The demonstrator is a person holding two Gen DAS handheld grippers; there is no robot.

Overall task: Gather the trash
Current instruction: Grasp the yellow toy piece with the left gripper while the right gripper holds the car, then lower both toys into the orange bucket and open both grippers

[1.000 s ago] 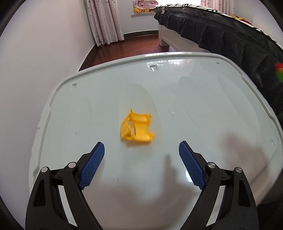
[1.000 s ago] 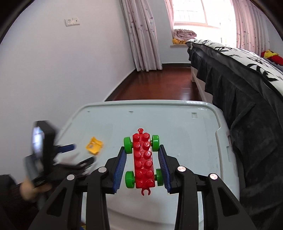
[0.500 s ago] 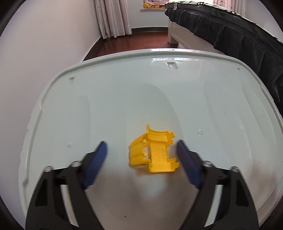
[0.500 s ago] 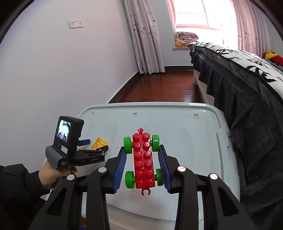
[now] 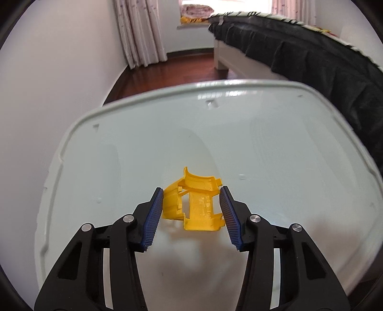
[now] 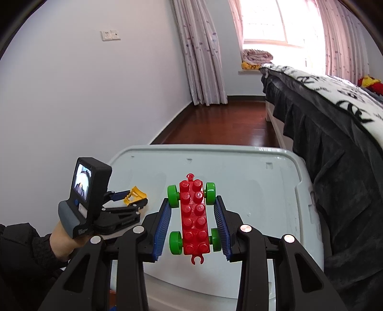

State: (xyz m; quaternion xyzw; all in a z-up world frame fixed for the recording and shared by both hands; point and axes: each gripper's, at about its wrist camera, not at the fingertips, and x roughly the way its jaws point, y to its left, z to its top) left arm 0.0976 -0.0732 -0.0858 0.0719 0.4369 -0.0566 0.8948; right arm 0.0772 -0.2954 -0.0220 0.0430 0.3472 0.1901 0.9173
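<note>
Left tool [image 5: 191, 205] astride yellow piece [image 5: 195, 205]

Bedroom with plain pale walls [image 6: 71, 100] and a dark reddish wood floor [image 6: 222, 124]. Patterned curtains [image 6: 201, 52] hang by a bright window [image 6: 263, 21], folded blankets [image 6: 257, 56] on the sill. A bed [image 6: 335, 107] with a dark skirted cover runs along the right. Wall sockets [image 6: 110, 35] sit up high.

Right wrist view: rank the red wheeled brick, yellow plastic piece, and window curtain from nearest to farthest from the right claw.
1. Red wheeled brick, clamped in the right claw.
2. Yellow plastic piece, left, on the bin lid.
3. Window curtain, far wall.
</note>
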